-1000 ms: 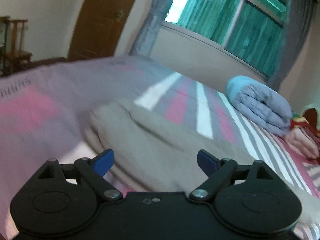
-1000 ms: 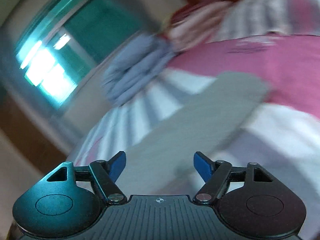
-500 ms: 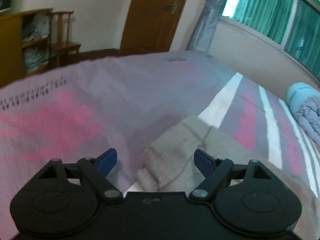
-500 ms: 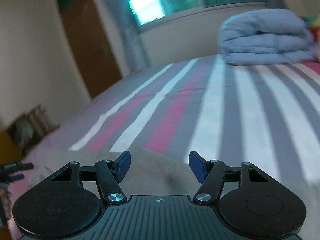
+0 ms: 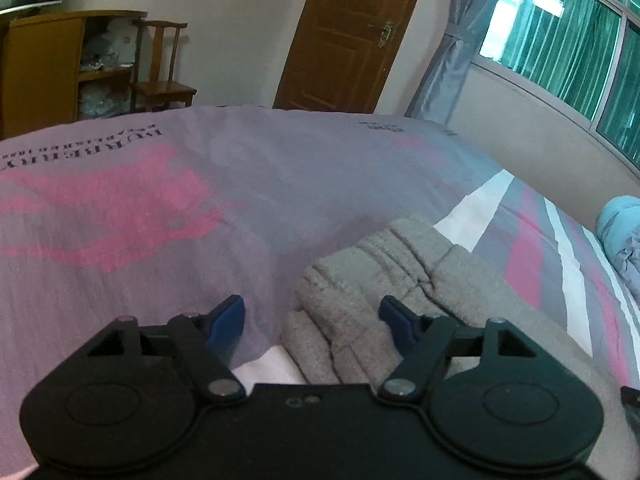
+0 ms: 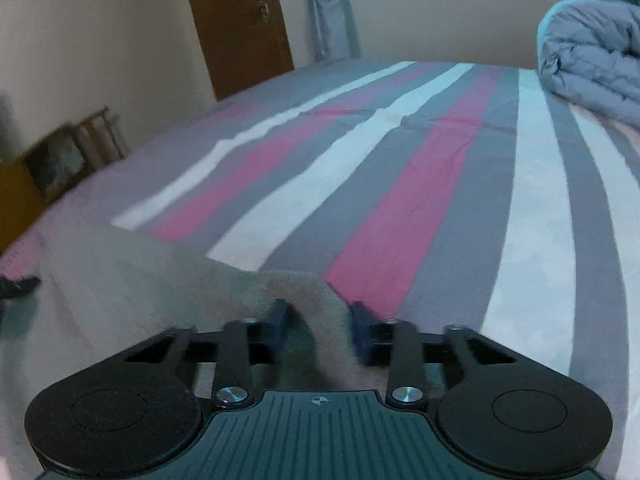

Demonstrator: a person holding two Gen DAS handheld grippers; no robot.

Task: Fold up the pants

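Grey fleece pants (image 5: 384, 276) lie on the striped bed, their ribbed waistband bunched in the left wrist view. My left gripper (image 5: 312, 318) is open, its blue fingertips straddling the waistband corner just above the sheet. In the right wrist view the pants (image 6: 168, 280) stretch off to the left. My right gripper (image 6: 320, 326) has its jaws partly closed around a raised fold of the grey fabric; the fabric fills the gap between the blue pads.
The bed sheet (image 6: 400, 168) has grey, white and pink stripes. A rolled blue-grey duvet (image 6: 592, 60) sits at the far right. A wooden door (image 5: 352, 32), chair (image 5: 164, 68) and cabinet stand beyond the bed. Windows with curtains line the far wall.
Both grippers dropped lower onto the pants. The left moved over the waistband corner. The right gripper's jaws narrowed around a fold of grey fabric.
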